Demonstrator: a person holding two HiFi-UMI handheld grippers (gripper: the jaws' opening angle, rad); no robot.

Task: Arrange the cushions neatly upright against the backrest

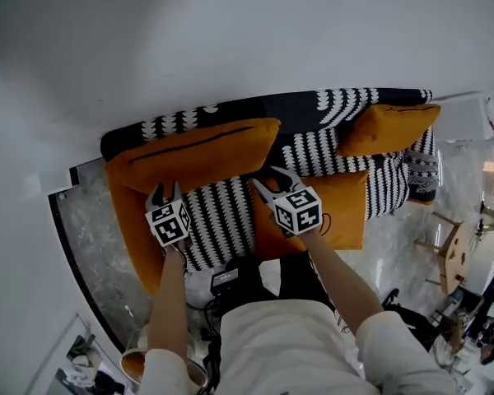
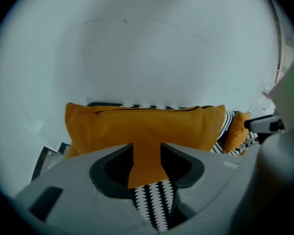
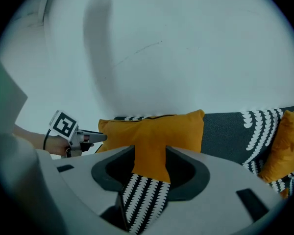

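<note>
A large orange cushion (image 1: 193, 155) stands upright against the backrest of the black-and-white patterned sofa (image 1: 222, 212), at its left. My left gripper (image 1: 165, 192) hangs open just in front of the cushion's lower left edge, with nothing between its fingers; in the left gripper view the cushion (image 2: 147, 124) fills the space beyond the jaws. My right gripper (image 1: 273, 179) is open near the cushion's lower right corner, above a second orange cushion (image 1: 342, 208) that lies flat on the seat. A third orange cushion (image 1: 387, 128) leans on the backrest at the right.
Behind the sofa rises a plain white wall (image 1: 230, 31). Grey marbled floor (image 1: 86, 229) borders the sofa's left end. A round wooden stool (image 1: 454, 253) and assorted clutter stand at the right. The person's legs press against the seat's front edge.
</note>
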